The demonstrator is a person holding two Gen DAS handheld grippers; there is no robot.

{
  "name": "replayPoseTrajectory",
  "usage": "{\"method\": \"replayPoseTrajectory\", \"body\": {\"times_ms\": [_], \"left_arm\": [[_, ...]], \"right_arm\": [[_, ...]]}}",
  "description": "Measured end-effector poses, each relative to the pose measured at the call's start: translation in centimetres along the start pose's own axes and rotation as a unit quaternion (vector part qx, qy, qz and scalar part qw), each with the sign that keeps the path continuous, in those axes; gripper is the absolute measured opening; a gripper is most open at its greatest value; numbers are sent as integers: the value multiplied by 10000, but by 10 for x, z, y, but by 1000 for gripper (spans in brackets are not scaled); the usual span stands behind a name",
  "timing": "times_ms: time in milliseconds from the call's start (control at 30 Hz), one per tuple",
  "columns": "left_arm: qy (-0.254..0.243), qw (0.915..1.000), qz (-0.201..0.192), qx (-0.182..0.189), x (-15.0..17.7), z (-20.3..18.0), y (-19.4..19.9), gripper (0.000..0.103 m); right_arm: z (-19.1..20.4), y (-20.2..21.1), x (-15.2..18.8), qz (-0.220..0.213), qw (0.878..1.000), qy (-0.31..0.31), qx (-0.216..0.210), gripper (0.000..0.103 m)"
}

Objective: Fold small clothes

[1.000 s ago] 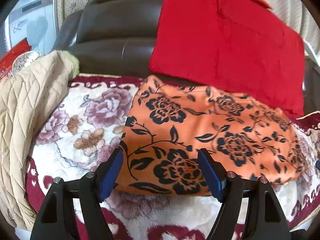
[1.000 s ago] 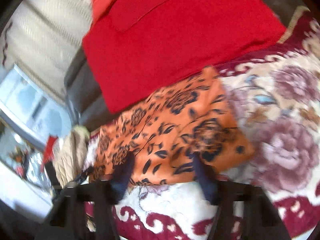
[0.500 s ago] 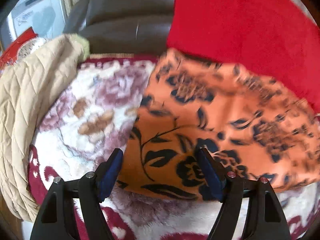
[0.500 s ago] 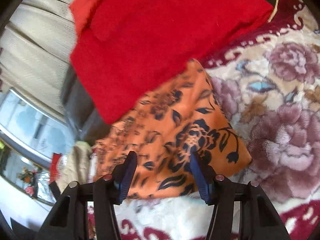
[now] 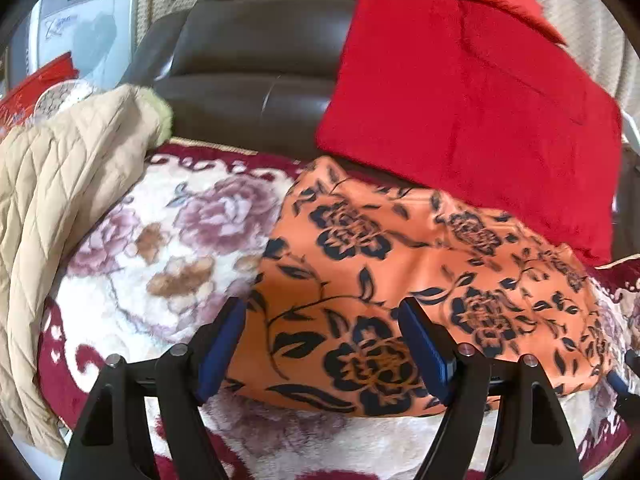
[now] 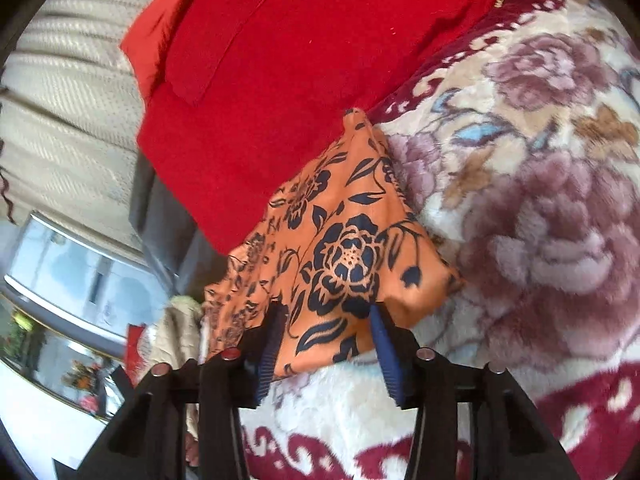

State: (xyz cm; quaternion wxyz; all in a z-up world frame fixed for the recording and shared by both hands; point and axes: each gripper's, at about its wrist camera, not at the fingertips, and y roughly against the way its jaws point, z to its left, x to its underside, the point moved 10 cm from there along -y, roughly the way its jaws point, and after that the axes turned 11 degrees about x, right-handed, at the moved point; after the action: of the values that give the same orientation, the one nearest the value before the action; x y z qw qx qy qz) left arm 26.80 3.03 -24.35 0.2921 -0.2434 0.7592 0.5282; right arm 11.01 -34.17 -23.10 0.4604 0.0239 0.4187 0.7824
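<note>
Both the left gripper (image 5: 322, 344) and right gripper (image 6: 326, 346) are standing open at the orange cloth's (image 5: 400, 280) near edge, probably not touching; it is stretching sideways between them.

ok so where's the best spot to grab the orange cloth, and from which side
Take the orange cloth by its near edge, one near corner per tongs, coming in low from the front. That edge lies free on the blanket, while the far edge is tucked under the red cloth. Both tongs are open, straddling it.
</note>
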Motion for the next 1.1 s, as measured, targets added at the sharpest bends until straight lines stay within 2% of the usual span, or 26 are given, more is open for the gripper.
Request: {"method": "replayPoseTrajectory", "body": {"times_ms": [67, 200, 333, 433, 500, 700, 833, 900, 967, 1033, 1100], "left_arm": [[-24, 10000, 5, 79, -2, -4, -1, 80], [17, 9994, 337, 64, 5, -5, -17, 80], [-121, 9943, 1048, -176, 27, 2, -46, 82], [-347, 9947, 918, -299, 23, 0, -44, 83], [-459, 9960, 737, -222, 18, -4, -36, 83], [-127, 9993, 330, -85, -5, 5, -26, 83], [-90, 9980, 608, -161, -1, 8, -44, 83], [-104, 9953, 914, -286, 9, 11, -59, 83], [-169, 9942, 1000, -365, 13, 11, -66, 85], [-326, 9938, 968, -429, 14, 7, -69, 90], [-505, 9926, 967, -531, 17, 5, -73, 95]], "right_arm": [[-7, 3, 2, 36, 9998, -209, -46, 54], [-17, -2, 3, 136, 9989, -444, -8, 54], [-19, -15, 4, 188, 9985, -486, 149, 54], [-17, -17, 1, 71, 9987, -426, 271, 54], [-2, -12, 0, -67, 9991, -23, 409, 54], [34, -2, -9, -305, 9965, 604, 492, 54], [51, -9, -27, -472, 9950, 712, 516, 54], [56, -18, -37, -497, 9957, 614, 473, 54], [55, -35, -44, -458, 9966, 467, 505, 54], [43, -59, -48, -261, 9965, 304, 736, 54], [29, -78, -46, 1, 9959, 137, 898, 49]]}}
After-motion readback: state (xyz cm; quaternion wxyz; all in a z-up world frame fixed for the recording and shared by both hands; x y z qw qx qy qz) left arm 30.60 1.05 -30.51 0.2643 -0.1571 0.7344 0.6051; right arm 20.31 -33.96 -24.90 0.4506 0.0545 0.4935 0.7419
